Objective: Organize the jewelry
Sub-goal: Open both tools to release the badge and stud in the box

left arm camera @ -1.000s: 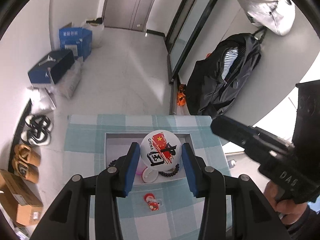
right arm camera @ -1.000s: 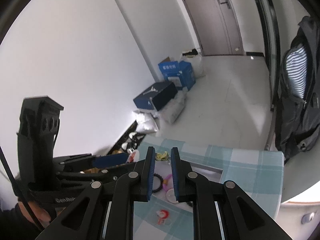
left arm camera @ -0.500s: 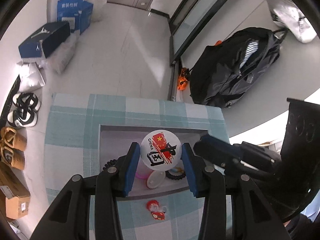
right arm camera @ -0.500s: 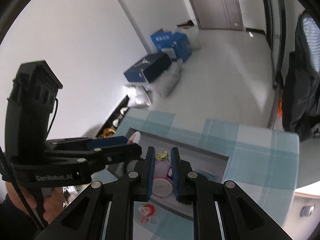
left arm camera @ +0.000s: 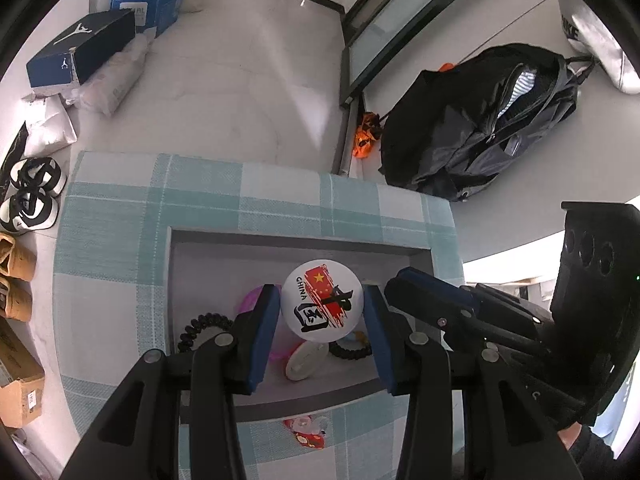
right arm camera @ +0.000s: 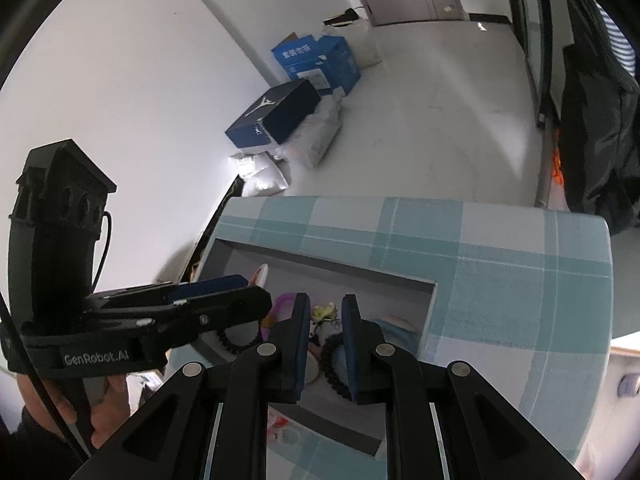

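Observation:
My left gripper [left arm camera: 322, 308] is shut on a round white badge [left arm camera: 322, 300] printed with a red flag and "CHINA", and holds it above a grey open box [left arm camera: 300, 246] on the checked cloth. The box holds a black bead bracelet [left arm camera: 204, 326], a pink ring [left arm camera: 254, 300], a white disc [left arm camera: 304, 362] and a dark bracelet [left arm camera: 350, 350]. My right gripper [right arm camera: 326, 316] hovers over the box's right part with its jaws a narrow gap apart and nothing between them. A yellow-white trinket [right arm camera: 324, 312] lies beyond it. A red-and-white charm [left arm camera: 308, 430] lies on the cloth in front of the box.
The blue-and-white checked table [right arm camera: 500, 264] ends at its far and right edges. On the floor beyond are blue shoe boxes [left arm camera: 80, 50], slippers [left arm camera: 30, 196] and a black backpack [left arm camera: 488, 120]. The right gripper's body [left arm camera: 520, 328] is close to the left one.
Both grippers have moved forward and down over the box. The right gripper has come in close beside the left one. The badge stays held.

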The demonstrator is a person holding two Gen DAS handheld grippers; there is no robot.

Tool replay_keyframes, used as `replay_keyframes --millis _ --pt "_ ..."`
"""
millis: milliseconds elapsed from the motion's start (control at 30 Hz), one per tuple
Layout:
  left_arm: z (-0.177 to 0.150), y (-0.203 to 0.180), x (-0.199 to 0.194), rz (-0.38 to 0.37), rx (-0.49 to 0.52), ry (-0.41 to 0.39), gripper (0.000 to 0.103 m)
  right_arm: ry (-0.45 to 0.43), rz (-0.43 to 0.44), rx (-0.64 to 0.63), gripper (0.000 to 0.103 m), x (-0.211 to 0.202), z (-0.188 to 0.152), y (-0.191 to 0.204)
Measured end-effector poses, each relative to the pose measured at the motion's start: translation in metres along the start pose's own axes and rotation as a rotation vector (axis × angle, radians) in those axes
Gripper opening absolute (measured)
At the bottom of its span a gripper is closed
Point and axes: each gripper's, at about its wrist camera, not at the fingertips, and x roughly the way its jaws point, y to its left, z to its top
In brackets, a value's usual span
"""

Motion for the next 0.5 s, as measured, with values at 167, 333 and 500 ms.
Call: replay_keyframes --millis 167,333,500 --pt "-0.002 0.009 0.005 0.062 -0.050 0.054 0.041 -0.006 -0.010 0.005 0.019 -0.003 -0.001 0.000" --pt "-0.002 0.009 -0.007 0.080 -0.048 0.004 0.060 -0.033 0.011 -0.032 0.035 -0.010 0.001 0.006" --pt "-0.004 0.011 -0.017 0.070 -0.053 -0.019 0.061 -0.080 -0.005 -0.032 0.045 -0.024 0.002 0.006"
